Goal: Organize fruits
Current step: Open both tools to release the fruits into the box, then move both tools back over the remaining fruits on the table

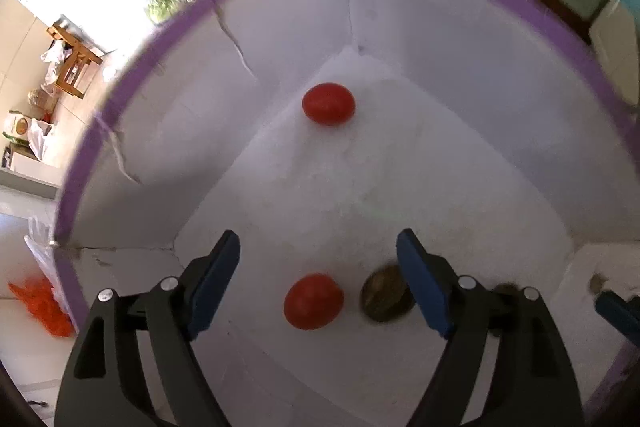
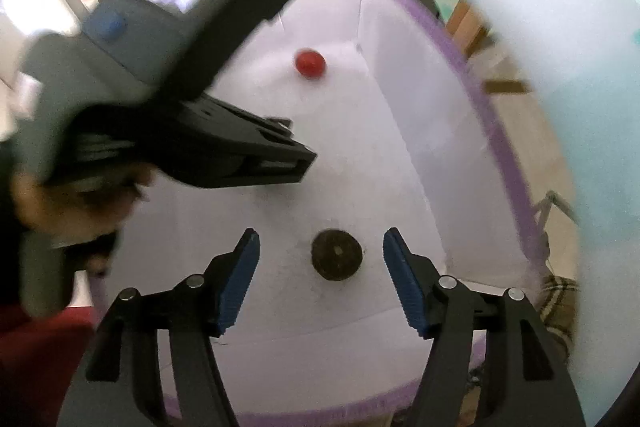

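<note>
A white foam box with a purple rim (image 1: 132, 75) fills both views. Inside it, one red tomato (image 1: 328, 103) lies in the far corner. A second red tomato (image 1: 313, 301) rests on the floor of the box between the fingers of my left gripper (image 1: 318, 239), which is open and touches nothing. A dark brownish round fruit (image 1: 386, 293) lies beside the left gripper's right finger. In the right wrist view that dark fruit (image 2: 337, 254) sits free between the spread fingers of my open right gripper (image 2: 321, 235). The far tomato (image 2: 309, 63) shows there too.
The left tool's black body (image 2: 224, 155), held by a hand, hangs over the left side of the box. A pale teal container (image 2: 560, 27) rises at the right. Outside the box are an orange bag (image 1: 40, 307), a wooden chair (image 1: 72, 67) and plaid cloth (image 2: 560, 299).
</note>
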`<state>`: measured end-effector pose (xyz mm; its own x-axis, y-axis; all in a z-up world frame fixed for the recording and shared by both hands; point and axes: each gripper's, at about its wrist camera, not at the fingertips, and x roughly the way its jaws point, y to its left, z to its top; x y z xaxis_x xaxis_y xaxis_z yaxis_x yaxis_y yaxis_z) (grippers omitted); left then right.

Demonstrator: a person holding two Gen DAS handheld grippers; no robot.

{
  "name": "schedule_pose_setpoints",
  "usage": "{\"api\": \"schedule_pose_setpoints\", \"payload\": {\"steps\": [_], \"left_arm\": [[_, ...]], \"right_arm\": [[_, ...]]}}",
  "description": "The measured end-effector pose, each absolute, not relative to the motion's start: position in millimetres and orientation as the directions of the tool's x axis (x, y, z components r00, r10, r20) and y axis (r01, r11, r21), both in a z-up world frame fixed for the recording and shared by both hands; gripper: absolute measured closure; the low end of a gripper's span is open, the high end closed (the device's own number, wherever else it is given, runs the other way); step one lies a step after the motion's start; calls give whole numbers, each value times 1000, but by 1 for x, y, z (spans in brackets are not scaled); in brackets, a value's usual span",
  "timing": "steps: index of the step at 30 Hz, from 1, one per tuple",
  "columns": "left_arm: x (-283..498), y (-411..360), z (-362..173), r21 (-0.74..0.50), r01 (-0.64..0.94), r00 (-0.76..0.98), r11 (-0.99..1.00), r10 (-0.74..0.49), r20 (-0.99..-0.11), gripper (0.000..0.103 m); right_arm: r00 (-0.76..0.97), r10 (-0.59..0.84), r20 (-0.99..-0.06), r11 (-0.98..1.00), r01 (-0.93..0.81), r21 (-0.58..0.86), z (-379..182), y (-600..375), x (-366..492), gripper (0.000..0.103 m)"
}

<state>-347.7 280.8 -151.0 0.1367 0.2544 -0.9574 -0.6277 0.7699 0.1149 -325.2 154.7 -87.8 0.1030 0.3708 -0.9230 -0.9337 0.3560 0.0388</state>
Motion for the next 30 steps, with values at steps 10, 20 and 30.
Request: {"api": "schedule_pose_setpoints", "payload": {"steps": [10,20,30], "left_arm": [[-339,243,-7,115,-693,462,711,562,-686,4],[-158,78,77,-64,-237,797,969,156,-583,2],[14,-25,44,-94,-132,785,987,46,-618,2]], "right_arm": [[434,620,-654,522,-850,-69,49,48,-288,16],[704,357,-614,916,-393,81,61,-136,-185,16],[699,174,-694,983,-84,161,37,-226,-65,16]]}}
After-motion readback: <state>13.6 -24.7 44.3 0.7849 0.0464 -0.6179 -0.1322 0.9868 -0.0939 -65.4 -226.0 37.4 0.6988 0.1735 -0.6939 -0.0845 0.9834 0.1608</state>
